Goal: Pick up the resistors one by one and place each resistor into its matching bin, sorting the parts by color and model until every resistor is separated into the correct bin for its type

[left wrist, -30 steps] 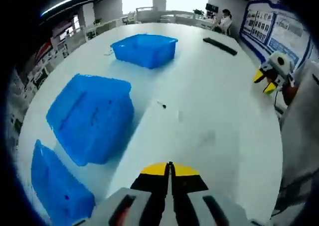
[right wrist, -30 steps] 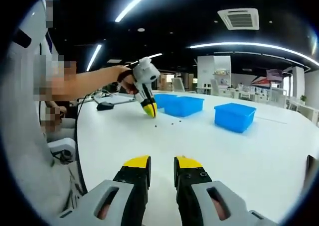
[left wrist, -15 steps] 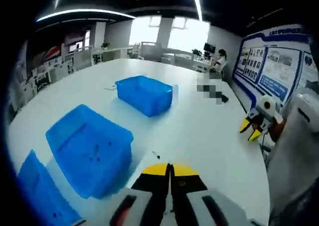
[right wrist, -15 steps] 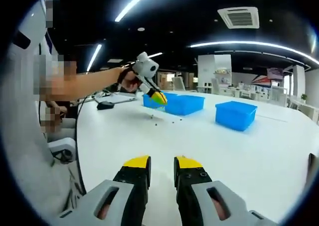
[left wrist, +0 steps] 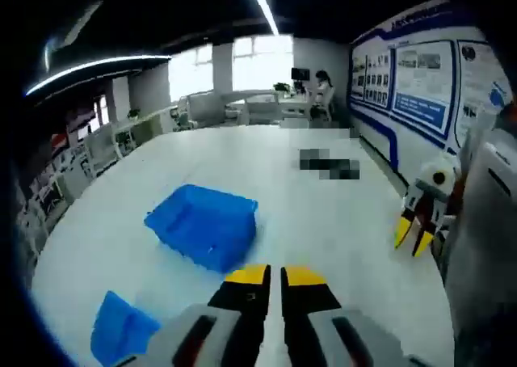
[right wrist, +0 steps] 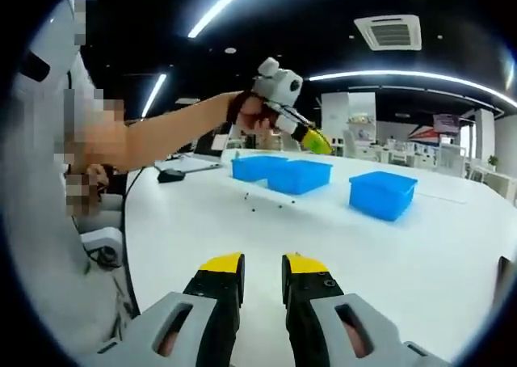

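Counted on the white table (right wrist: 452, 254): three blue bins (right wrist: 299, 175), a few small dark resistors (right wrist: 253, 212) loose, exact number unclear, and one dark flat object (right wrist: 170, 173).

Bright strips overhead, soft blur in my left gripper view

Ceiling light strips (right wrist: 218, 7) glare; my right gripper view stays sharp, edges bending.

Left gripper (right wrist: 317, 144) now rides higher than a second ago, lifted off the worktop (right wrist: 420, 254) to above the blue bins (right wrist: 299, 175); its jaws now show a narrow gap.
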